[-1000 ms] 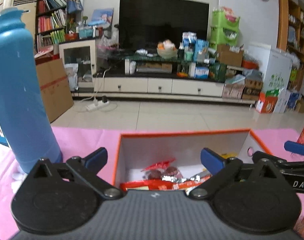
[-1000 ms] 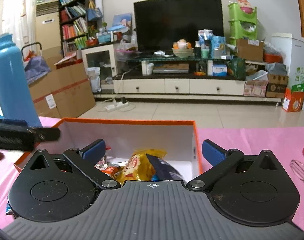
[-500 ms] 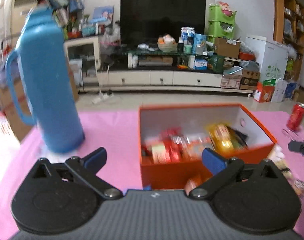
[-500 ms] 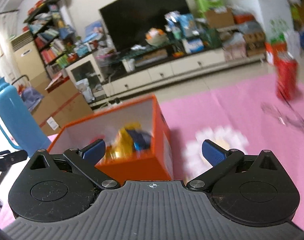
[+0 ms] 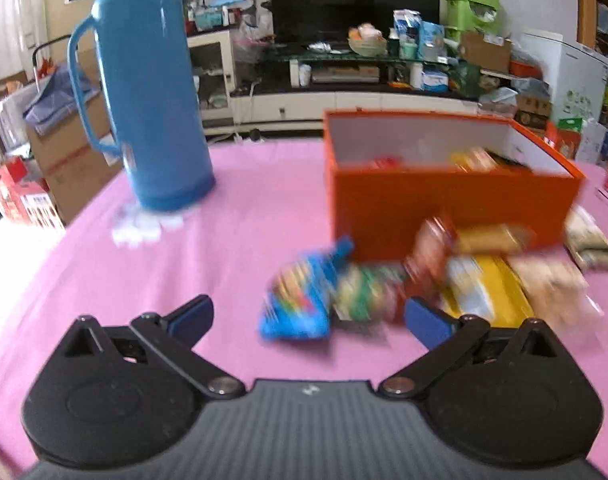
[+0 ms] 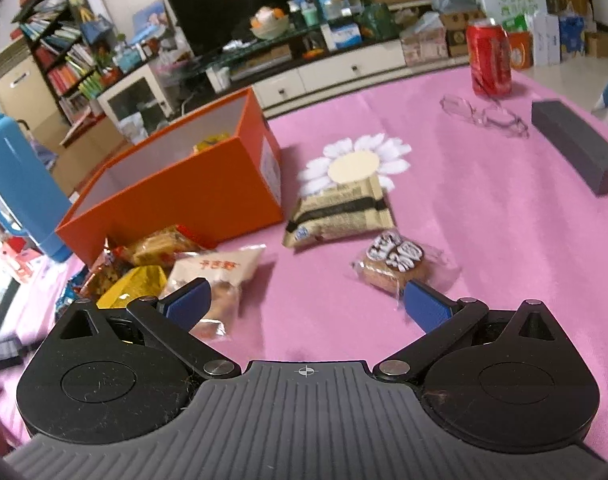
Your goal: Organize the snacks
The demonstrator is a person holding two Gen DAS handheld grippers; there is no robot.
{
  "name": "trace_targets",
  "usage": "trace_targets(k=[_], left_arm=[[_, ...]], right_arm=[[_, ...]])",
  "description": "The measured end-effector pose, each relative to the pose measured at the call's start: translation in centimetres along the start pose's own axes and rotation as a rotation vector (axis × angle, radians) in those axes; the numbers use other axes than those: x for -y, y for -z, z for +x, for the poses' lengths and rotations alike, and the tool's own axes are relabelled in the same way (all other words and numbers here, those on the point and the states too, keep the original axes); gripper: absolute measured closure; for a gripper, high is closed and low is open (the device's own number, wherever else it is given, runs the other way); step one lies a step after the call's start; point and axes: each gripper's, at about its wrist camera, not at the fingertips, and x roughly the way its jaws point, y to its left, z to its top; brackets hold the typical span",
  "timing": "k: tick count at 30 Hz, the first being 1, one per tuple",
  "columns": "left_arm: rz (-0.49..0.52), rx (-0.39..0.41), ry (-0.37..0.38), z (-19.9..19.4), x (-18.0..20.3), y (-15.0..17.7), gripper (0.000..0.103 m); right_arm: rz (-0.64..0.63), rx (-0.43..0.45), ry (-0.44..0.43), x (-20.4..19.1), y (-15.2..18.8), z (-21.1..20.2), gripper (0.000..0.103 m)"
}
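Observation:
An open orange box (image 5: 451, 204) (image 6: 192, 196) with snack packets inside stands on the pink tablecloth. Loose snacks lie before it: a blue packet (image 5: 300, 300), a green one (image 5: 363, 292), a yellow bag (image 5: 483, 296) (image 6: 138, 284), a white packet (image 6: 220, 268), a beige striped packet (image 6: 339, 216) and a wrapped round cake (image 6: 395, 264). My left gripper (image 5: 307, 316) is open, low over the cloth just short of the blue packet. My right gripper (image 6: 305, 302) is open, between the white packet and the cake, holding nothing.
A tall blue thermos (image 5: 152, 92) (image 6: 16, 184) stands left of the box. A red can (image 6: 488, 58), glasses (image 6: 483, 116) and a dark grey case (image 6: 575, 146) sit at the right. Beyond the table are a TV stand and cartons.
Both grippers have pulled back out of the box and toward the table's near side. The right one has swung to the right, and the loose snacks in front have come into view.

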Motion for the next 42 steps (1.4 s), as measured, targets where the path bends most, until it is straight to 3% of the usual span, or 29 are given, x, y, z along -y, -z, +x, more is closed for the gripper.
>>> trace_targets(k=[4, 6, 9, 23, 25, 27, 28, 29, 30, 33, 38, 42], left_arm=[[0.024, -0.053, 0.012, 5.2, -1.5, -3.0, 0.007], [0.021, -0.109, 0.019, 7.3, -2.0, -3.4, 0.031], [-0.006, -0.146, 0.085, 8.5, -2.4, -3.0, 0.041], [-0.003, -0.212, 0.101, 1.1, -1.3, 4.0, 0.047], [-0.002, -0.218, 0.127, 0.0, -1.0, 4.8, 0.045], [-0.003, -0.178, 0.143, -1.1, -0.7, 4.7, 0.022], [-0.005, -0.134, 0.135, -1.8, -0.6, 4.3, 0.017], [-0.002, -0.084, 0.123, -2.5, -0.5, 3.9, 0.005], [0.002, -0.032, 0.105, -3.0, -0.5, 3.5, 0.0], [-0.002, 0.035, 0.105, -3.3, -0.7, 2.9, 0.0], [-0.085, -0.069, 0.166, -0.8, -1.3, 3.7, 0.001], [-0.101, -0.068, 0.182, -0.7, -1.8, 3.5, 0.0]], right_arm=[[0.048, -0.023, -0.011, 0.6, -0.6, 0.6, 0.019], [0.048, -0.028, -0.01, 0.7, -0.7, 1.0, 0.019], [0.036, -0.045, -0.015, 0.5, -0.8, 1.5, 0.019], [-0.012, -0.087, -0.008, -0.3, -0.4, 2.5, 0.019], [-0.013, -0.084, -0.005, -0.2, -0.4, 2.4, 0.019], [-0.016, -0.078, -0.011, 0.0, -0.3, 2.2, 0.019], [-0.018, -0.07, -0.015, 0.2, -0.3, 2.0, 0.019], [-0.021, -0.058, -0.014, 0.4, -0.3, 1.7, 0.019], [-0.026, -0.037, -0.005, 0.6, -0.3, 1.4, 0.019], [-0.042, 0.019, 0.061, 1.8, -0.5, 0.4, 0.019], [-0.054, 0.02, 0.17, 3.8, -0.8, 1.6, 0.019], [-0.088, -0.002, 0.16, 3.0, -1.2, 3.8, 0.019]])
